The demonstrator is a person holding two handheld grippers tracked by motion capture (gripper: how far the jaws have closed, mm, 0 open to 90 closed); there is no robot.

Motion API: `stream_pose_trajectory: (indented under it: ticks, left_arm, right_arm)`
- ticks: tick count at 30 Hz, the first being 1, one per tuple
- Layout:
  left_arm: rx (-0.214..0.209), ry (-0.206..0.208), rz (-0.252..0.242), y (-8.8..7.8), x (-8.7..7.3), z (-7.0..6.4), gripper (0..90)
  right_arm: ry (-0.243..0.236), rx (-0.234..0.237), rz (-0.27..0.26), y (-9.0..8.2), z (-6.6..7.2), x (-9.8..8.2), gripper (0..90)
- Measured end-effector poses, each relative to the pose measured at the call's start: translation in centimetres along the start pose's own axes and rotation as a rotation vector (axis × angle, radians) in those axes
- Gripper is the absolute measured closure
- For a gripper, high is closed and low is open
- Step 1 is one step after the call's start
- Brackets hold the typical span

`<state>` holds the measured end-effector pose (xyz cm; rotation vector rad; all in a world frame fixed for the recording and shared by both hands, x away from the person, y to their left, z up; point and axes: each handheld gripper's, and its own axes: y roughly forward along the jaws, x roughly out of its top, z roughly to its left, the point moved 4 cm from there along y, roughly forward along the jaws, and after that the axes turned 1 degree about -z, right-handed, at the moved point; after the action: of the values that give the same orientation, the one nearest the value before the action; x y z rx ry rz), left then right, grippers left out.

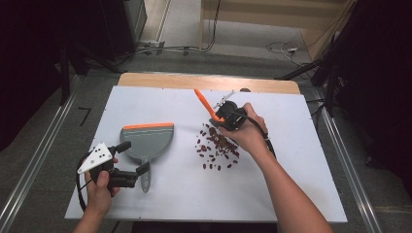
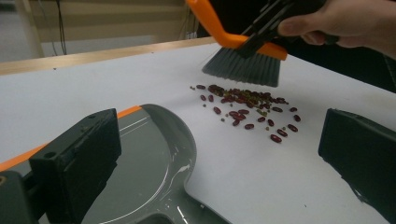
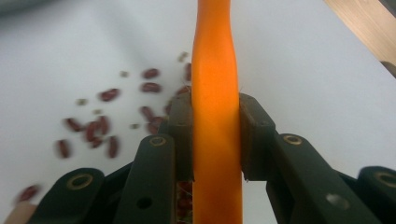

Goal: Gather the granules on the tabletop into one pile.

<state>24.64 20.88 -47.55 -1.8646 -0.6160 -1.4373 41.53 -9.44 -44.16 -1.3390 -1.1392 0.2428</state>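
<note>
Near the desk's (image 1: 301,160) front left corner, our left gripper (image 1: 131,158) stands with its jaws wide apart and nothing between them, one jaw on each side of the dustpan's handle (image 1: 145,177). From the left gripper view we see those two black jaws well apart, the pan's grey bowl under the nearer one. The dustpan (image 1: 148,141) lies flat left of the desk's middle, its orange lip towards the far edge and its handle towards the front edge. Just right of the middle, the red beans (image 1: 217,148) lie scattered in a loose patch on the white top. Over the patch's far side our right gripper (image 1: 221,119) is clamped on the orange handle of the brush (image 2: 243,65), whose grey bristles hang just above the beans.
</note>
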Motion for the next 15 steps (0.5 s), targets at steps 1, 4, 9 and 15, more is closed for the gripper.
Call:
stream_pose_trajectory:
  ticks: [1,4,9,15]
  left_arm:
    - [0.002,-0.001,0.004,0.0,0.0,0.1,0.0]
    - [0.002,-0.001,0.005,0.1,-0.1,0.1,0.0]
    - [0.003,0.003,0.007,0.1,0.0,0.0,0.0]
    - [0.004,0.0,0.009,0.2,0.0,-0.1,0.0]
  right_arm:
    - [-0.01,0.023,-0.008,-0.4,0.3,-0.1,69.2]
    - [-0.018,0.129,-0.022,-1.7,2.2,-0.5,69.2]
    - [-0.019,0.302,-0.009,-1.8,5.8,-1.3,69.2]
    - [0.033,0.455,0.022,-0.1,7.7,-1.5,69.2]
